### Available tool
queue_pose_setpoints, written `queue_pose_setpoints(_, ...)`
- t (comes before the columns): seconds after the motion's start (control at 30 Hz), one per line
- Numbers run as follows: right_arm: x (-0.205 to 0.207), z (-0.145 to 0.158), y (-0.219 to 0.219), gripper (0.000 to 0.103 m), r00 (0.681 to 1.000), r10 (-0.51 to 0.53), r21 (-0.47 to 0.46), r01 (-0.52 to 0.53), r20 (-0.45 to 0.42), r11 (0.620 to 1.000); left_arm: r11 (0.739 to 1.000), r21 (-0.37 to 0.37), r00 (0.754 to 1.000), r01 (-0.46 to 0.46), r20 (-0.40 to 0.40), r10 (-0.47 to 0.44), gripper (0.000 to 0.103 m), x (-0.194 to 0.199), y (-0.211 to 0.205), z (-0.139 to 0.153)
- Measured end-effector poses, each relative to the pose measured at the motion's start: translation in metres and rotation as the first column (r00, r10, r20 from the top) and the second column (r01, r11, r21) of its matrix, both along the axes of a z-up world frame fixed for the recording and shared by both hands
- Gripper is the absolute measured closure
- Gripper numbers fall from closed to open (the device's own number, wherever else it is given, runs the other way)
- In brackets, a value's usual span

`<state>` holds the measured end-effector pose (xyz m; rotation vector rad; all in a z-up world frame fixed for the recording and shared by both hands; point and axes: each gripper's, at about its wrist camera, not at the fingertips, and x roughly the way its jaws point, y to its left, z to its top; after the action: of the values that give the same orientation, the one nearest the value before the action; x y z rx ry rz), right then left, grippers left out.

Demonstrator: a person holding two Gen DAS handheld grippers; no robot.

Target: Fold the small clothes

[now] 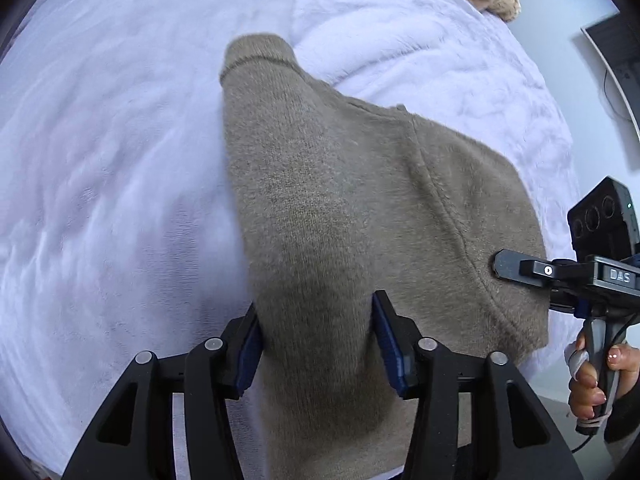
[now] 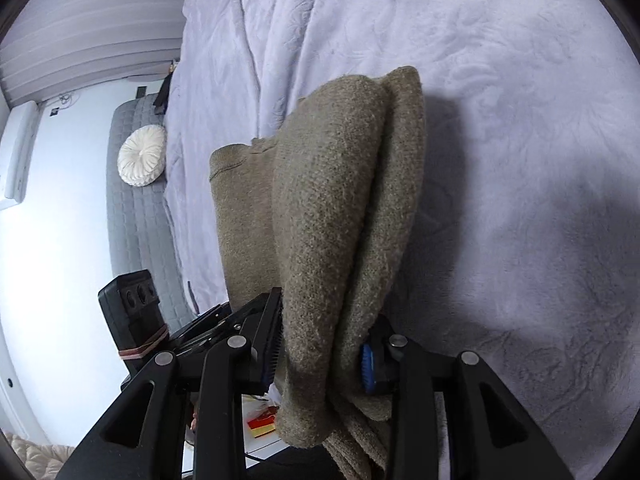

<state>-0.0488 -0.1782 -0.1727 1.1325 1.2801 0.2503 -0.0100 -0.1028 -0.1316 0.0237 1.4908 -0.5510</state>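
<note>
Taupe knit sweater (image 1: pixel 340 208) hangs bunched over the lilac blanket (image 1: pixel 100 160). Left gripper (image 1: pixel 316 344), pointing steeply down, pads clamping a thick fold. Right gripper (image 2: pixel 320 356), at its 3 o'clock, grips layered knit likewise. Round white cushion (image 2: pixel 142 156) on grey bench (image 2: pixel 136 216), 10 o'clock.

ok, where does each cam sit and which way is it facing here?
Left wrist: sits on the left gripper, looking steeply down on the brown sweater over the pale bedspread; shows its own fingers, plus the right gripper and a hand.
Right wrist: sits on the right gripper, angled down across the bed toward a grey bench; shows its own fingers and the other gripper's body.
Shared: sweater, bedspread, each other's gripper.
</note>
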Motion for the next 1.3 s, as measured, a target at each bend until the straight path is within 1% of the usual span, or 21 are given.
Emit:
queue_pose_setpoints(0.03,-0.001,0.001,-0.004,0.061,1.000,-0.008,-0.031,0.008,-0.015,0.999,1.000,-0.001,1.000,-0.019,0.013,0.019,0.043,0.001,0.004,0.003)
queue_pose_setpoints(0.07,0.000,0.003,-0.007,0.049,0.999,-0.017,-0.078,0.014,-0.035,0.997,0.999,0.005,0.999,-0.039,0.035,0.039,0.035,0.003,0.010,0.007)
queue_pose_setpoints(0.1,-0.004,0.005,-0.009,0.041,0.998,-0.022,-0.138,0.014,-0.058,0.990,0.998,0.011,0.997,-0.055,0.054,0.054,0.032,0.004,0.017,0.010)
queue_pose_setpoints(0.2,-0.009,0.014,-0.021,0.041,0.993,-0.021,-0.319,-0.018,-0.120,0.948,0.994,0.019,0.990,-0.109,0.090,0.107,0.032,0.009,0.047,0.018)
queue_pose_setpoints(0.27,-0.016,0.021,-0.030,0.041,0.992,-0.033,-0.356,-0.014,-0.124,0.934,0.990,0.024,0.987,-0.137,0.093,0.134,0.032,0.012,0.057,0.018)
queue_pose_setpoints(0.33,-0.027,0.028,-0.036,0.044,0.993,-0.047,-0.365,0.005,-0.108,0.931,0.989,0.052,0.984,-0.142,0.114,0.135,0.032,0.015,0.061,0.019)
queue_pose_setpoints(0.4,-0.032,0.040,-0.036,0.058,0.996,-0.047,-0.376,0.015,-0.077,0.926,0.989,0.062,0.983,-0.131,0.140,0.122,0.050,0.013,0.059,0.024)
queue_pose_setpoints(0.43,-0.038,0.043,-0.035,0.059,0.997,-0.045,-0.376,0.017,-0.065,0.927,0.991,0.057,0.984,-0.121,0.138,0.112,0.065,0.011,0.055,0.024)
queue_pose_setpoints(0.47,-0.044,0.046,-0.029,0.059,0.997,-0.047,-0.370,0.023,-0.055,0.929,0.992,0.054,0.985,-0.113,0.134,0.105,0.068,0.012,0.048,0.022)
queue_pose_setpoints(0.53,-0.042,0.042,-0.024,0.059,0.997,-0.045,-0.346,0.021,-0.062,0.938,0.995,0.038,0.987,-0.090,0.140,0.084,0.068,0.013,0.042,0.023)
queue_pose_setpoints(0.63,-0.041,0.026,-0.016,0.060,0.993,-0.054,-0.310,0.018,-0.108,0.951,0.998,0.040,0.987,-0.056,0.156,0.049,0.068,0.013,0.030,0.026)
queue_pose_setpoints(0.67,-0.043,0.024,-0.016,0.078,0.992,-0.061,-0.298,0.026,-0.108,0.954,0.998,0.051,0.986,-0.046,0.164,0.037,0.068,0.014,0.027,0.027)
queue_pose_setpoints(0.7,-0.041,0.026,-0.013,0.084,0.993,-0.058,-0.299,0.025,-0.099,0.954,0.997,0.072,0.984,-0.038,0.174,0.025,0.068,0.014,0.025,0.025)
queue_pose_setpoints(0.73,-0.039,0.032,-0.009,0.086,0.996,-0.042,-0.327,0.013,-0.083,0.945,0.996,0.082,0.985,-0.035,0.173,0.020,0.068,0.015,0.024,0.022)
queue_pose_setpoints(0.8,-0.037,0.044,-0.001,0.091,0.998,0.022,-0.410,-0.047,-0.064,0.911,0.995,0.093,0.987,-0.032,0.160,0.017,0.068,0.018,0.022,0.014)
queue_pose_setpoints(0.87,-0.038,0.041,0.001,0.093,0.993,0.063,-0.467,-0.101,-0.097,0.879,0.995,0.097,0.989,-0.022,0.149,0.007,0.068,0.019,0.019,0.007)
queue_pose_setpoints(1.0,-0.040,0.013,-0.002,0.093,0.983,0.065,-0.511,-0.146,-0.172,0.847,0.994,0.113,0.987,0.014,0.160,-0.032,0.068,0.014,0.011,0.005)
queue_pose_setpoints(1.07,-0.041,0.003,0.002,0.093,0.975,0.085,-0.555,-0.188,-0.206,0.810,0.991,0.129,0.984,0.030,0.171,-0.052,0.068,0.012,0.007,0.006)
queue_pose_setpoints(1.17,-0.046,0.006,0.003,0.093,0.969,0.068,-0.588,-0.200,-0.238,0.784,0.989,0.146,0.983,0.025,0.177,-0.051,0.068,0.011,0.007,0.007)
queue_pose_setpoints(1.23,-0.053,0.014,0.000,0.093,0.971,0.052,-0.569,-0.180,-0.233,0.802,0.990,0.136,0.984,0.019,0.171,-0.043,0.068,0.012,0.009,0.006)
queue_pose_setpoints(1.3,-0.062,0.030,0.001,0.093,0.981,0.042,-0.549,-0.141,-0.189,0.824,0.991,0.132,0.985,0.015,0.168,-0.038,0.068,0.012,0.009,0.006)
